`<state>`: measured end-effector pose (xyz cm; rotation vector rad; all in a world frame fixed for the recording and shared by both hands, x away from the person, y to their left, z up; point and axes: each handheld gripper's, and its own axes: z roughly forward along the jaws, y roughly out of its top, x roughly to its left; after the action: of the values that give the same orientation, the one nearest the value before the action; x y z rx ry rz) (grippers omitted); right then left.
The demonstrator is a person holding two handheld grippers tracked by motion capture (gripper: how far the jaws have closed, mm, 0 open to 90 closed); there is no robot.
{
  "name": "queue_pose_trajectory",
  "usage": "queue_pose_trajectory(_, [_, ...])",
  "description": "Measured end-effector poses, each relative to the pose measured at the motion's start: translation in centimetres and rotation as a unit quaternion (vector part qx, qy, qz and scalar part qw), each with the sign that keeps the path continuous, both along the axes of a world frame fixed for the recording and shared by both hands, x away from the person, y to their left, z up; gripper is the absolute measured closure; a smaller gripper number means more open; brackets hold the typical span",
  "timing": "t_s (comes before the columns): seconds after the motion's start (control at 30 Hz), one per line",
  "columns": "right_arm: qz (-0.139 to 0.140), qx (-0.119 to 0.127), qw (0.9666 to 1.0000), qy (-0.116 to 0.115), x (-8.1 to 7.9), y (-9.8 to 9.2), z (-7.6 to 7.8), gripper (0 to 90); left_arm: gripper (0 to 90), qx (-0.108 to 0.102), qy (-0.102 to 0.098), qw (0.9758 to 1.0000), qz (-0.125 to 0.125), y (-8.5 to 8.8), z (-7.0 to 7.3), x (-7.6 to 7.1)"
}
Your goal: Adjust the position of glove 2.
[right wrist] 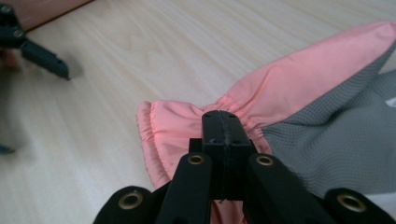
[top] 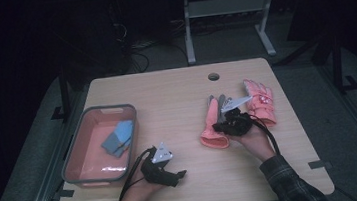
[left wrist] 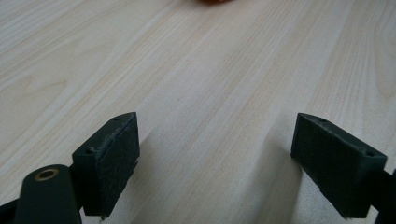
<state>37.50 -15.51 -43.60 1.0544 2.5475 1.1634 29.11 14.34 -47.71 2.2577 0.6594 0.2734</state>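
Two pink gloves lie on the right half of the wooden table (top: 176, 100). The left glove (top: 213, 122) lies palm up, showing grey grip fabric (right wrist: 327, 140); the other glove (top: 261, 101) lies just to its right. My right gripper (top: 229, 123) sits over the left glove's cuff. Its jaws are pressed together at the gathered wrist (right wrist: 224, 126), and I see no fabric between the pads. My left gripper (top: 178, 174) rests low near the front edge, open, with bare wood between its jaws (left wrist: 215, 154).
A grey-rimmed tray (top: 96, 110) with a pink floor stands at the table's left and holds a blue-grey glove (top: 119, 137). A round cable hole (top: 213, 76) is near the far edge. Beyond the table stand desk legs and cables on a dark floor.
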Motion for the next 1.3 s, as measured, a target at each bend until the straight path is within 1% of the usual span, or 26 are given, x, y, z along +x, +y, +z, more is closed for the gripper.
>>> queue_pose_trajectory(0.1, [0.01,-0.004,0.9999,0.003,-0.9,-0.1,0.0,90.0,14.6,0.0,0.0,1.0,0.0,0.0,0.0,0.0])
queue_pose_trajectory(0.13, [0.01,-0.004,0.9999,0.003,-0.9,-0.1,0.0,90.0,14.6,0.0,0.0,1.0,0.0,0.0,0.0,0.0])
queue_pose_trajectory(0.17, [0.02,-0.006,0.9998,0.001,-1.6,-0.3,0.0,90.0,14.6,0.0,0.0,1.0,0.0,0.0,0.0,0.0])
queue_pose_trajectory(0.23, [0.023,-0.005,0.9997,0.008,-2.1,-0.5,0.1,90.0,14.6,0.0,0.0,1.0,0.0,0.0,0.0,0.0])
queue_pose_trajectory(0.4, [0.033,-0.01,0.9994,0.008,-3.8,-1.2,0.3,90.0,14.6,-0.001,-0.003,1.0,0.0,0.0,0.0,0.0])
queue_pose_trajectory(0.43, [0.033,-0.01,0.9994,0.008,-3.8,-1.2,0.3,90.0,14.6,-0.001,-0.003,1.0,0.0,0.0,0.0,0.0])
queue_pose_trajectory(0.47, [0.034,-0.013,0.9993,0.012,-4.7,-1.7,0.3,90.0,14.6,0.0,-0.003,1.0,0.0,0.0,0.0,0.0])
queue_pose_trajectory(0.53, [0.035,-0.012,0.9992,0.014,-4.9,-1.8,0.3,90.0,14.6,0.0,-0.003,1.0,0.0,0.0,0.0,0.0])
queue_pose_trajectory(0.6, [0.035,-0.014,0.9991,0.017,-6.0,-2.6,0.3,90.0,14.6,-0.002,-0.001,1.0,0.0,0.0,0.0,0.0])
queue_pose_trajectory(0.63, [0.035,-0.014,0.9991,0.017,-6.0,-2.6,0.3,90.0,14.6,-0.002,-0.001,1.0,0.0,0.0,0.0,0.0])
queue_pose_trajectory(0.8, [0.034,-0.017,0.9991,0.02,-7.2,-3.9,0.3,90.0,14.6,-0.004,-0.002,1.0,0.002,0.0,-0.1,0.0])
queue_pose_trajectory(0.83, [0.038,-0.017,0.999,0.019,-7.5,-4.3,0.3,90.0,14.6,-0.004,-0.001,1.0,0.002,0.0,-0.1,0.0])
queue_pose_trajectory(0.93, [0.033,-0.014,0.9992,0.018,-7.5,-4.5,0.6,90.0,14.6,-0.005,-0.001,1.0,0.002,0.0,-0.1,0.0])
queue_pose_trajectory(0.97, [0.027,-0.013,0.9995,0.012,-7.1,-4.4,0.9,90.0,14.6,-0.004,-0.001,1.0,0.002,0.0,0.0,0.0])
queue_pose_trajectory(1.03, [0.022,-0.012,0.9996,0.012,-6.9,-4.3,1.0,90.0,14.6,-0.002,0.0,1.0,0.001,0.0,0.0,0.0])
queue_pose_trajectory(1.07, [0.014,-0.013,0.9998,0.005,-6.0,-4.0,1.3,90.0,14.7,-0.002,-0.001,1.0,0.0,0.0,0.0,0.0])
queue_pose_trajectory(1.1, [0.011,-0.015,0.9998,0.003,-5.7,-3.9,1.4,89.9,14.6,-0.001,-0.001,1.0,0.001,0.0,0.0,0.0])
queue_pose_trajectory(1.13, [0.011,-0.015,0.9998,0.003,-5.7,-3.9,1.4,89.9,14.6,-0.001,-0.001,1.0,0.001,0.0,0.0,0.0])
queue_pose_trajectory(1.17, [0.009,-0.015,0.9998,0.0,-5.2,-3.7,1.4,89.9,14.6,0.0,-0.003,1.0,0.0,0.0,0.0,0.0])
queue_pose_trajectory(1.27, [0.01,-0.026,0.9996,0.005,-3.7,-2.9,1.0,89.9,14.6,-0.001,-0.003,1.0,-0.001,0.0,0.0,0.0])
queue_pose_trajectory(1.3, [0.01,-0.029,0.9995,0.007,-3.5,-2.7,0.9,90.0,14.6,-0.001,-0.002,1.0,-0.001,0.0,0.0,0.0])
